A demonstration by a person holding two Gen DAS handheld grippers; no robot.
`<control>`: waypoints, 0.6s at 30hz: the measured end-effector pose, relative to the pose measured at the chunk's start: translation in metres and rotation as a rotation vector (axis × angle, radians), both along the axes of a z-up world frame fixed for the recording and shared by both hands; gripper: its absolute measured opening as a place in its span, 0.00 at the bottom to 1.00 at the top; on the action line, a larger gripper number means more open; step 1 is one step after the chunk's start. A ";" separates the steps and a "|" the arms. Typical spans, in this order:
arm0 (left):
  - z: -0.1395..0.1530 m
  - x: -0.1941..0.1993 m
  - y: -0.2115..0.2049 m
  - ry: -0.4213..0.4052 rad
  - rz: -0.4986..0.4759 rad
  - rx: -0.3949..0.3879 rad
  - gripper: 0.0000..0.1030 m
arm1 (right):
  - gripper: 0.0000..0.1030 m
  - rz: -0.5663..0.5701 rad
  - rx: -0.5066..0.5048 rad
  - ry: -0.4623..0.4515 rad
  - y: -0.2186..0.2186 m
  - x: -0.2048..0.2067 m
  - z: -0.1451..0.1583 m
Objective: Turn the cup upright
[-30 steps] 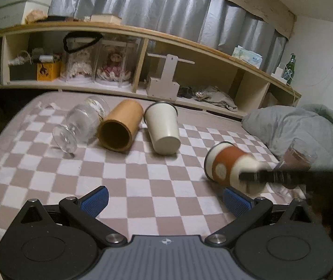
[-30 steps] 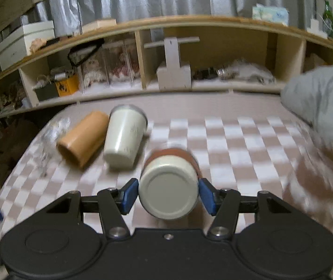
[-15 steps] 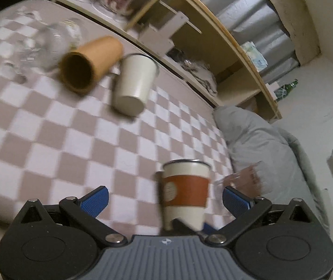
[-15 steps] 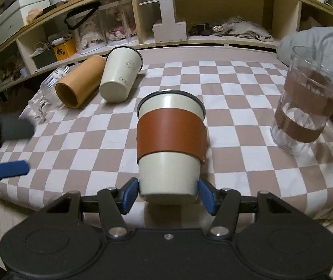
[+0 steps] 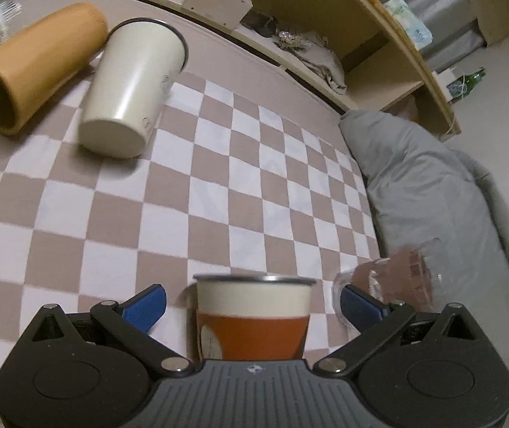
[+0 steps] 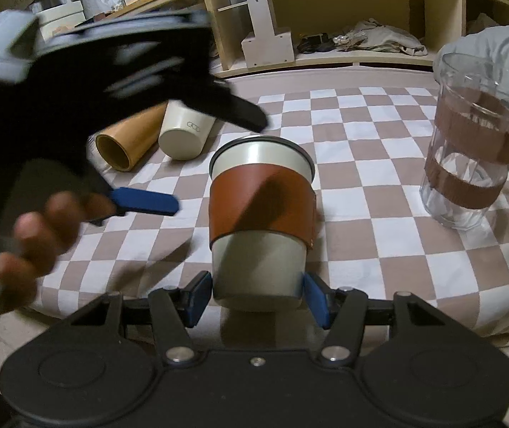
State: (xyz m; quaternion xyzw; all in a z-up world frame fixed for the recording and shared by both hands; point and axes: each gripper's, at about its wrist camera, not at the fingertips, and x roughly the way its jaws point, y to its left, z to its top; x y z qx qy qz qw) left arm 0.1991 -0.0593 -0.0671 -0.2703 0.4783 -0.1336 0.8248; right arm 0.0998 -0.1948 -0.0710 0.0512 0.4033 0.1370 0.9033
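Note:
A cream cup with a brown leather sleeve [image 6: 259, 214] stands upright on the checkered bed cover near the front edge. My right gripper [image 6: 258, 297] is shut on its base, one blue pad on each side. The same cup [image 5: 252, 317] shows in the left wrist view between my left gripper's [image 5: 252, 306] open fingers, which stand wide of it without touching. The left gripper [image 6: 140, 157] also shows in the right wrist view, blurred, to the cup's left and above it.
A cream tumbler [image 5: 129, 89] and an orange-brown tube cup [image 5: 29, 64] lie on their sides at the far left. A clear glass with brown bands [image 6: 475, 157] stands upright at the right. A grey pillow [image 5: 432, 185] and wooden shelves [image 6: 325, 28] border the bed.
The right gripper turned the sleeved cup from lying to upright and set it on the bed. The left gripper swung in over the cup, open.

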 end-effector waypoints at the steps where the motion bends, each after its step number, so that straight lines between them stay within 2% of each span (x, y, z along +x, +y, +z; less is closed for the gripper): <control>1: -0.001 0.003 -0.001 0.002 0.007 0.012 0.99 | 0.56 0.003 0.004 0.000 -0.001 0.000 0.000; 3: -0.003 0.008 -0.001 0.014 0.024 0.024 0.99 | 0.56 0.007 0.012 0.002 -0.003 0.000 -0.001; 9: -0.011 0.021 -0.003 0.070 0.014 -0.009 0.97 | 0.57 0.022 0.023 0.006 -0.007 0.002 -0.003; 14: -0.015 0.027 -0.012 0.072 -0.011 0.004 0.84 | 0.57 0.032 0.013 0.006 -0.005 0.002 -0.003; 18: -0.013 0.024 -0.015 0.054 -0.024 0.019 0.83 | 0.56 0.035 0.015 0.010 -0.006 0.001 -0.003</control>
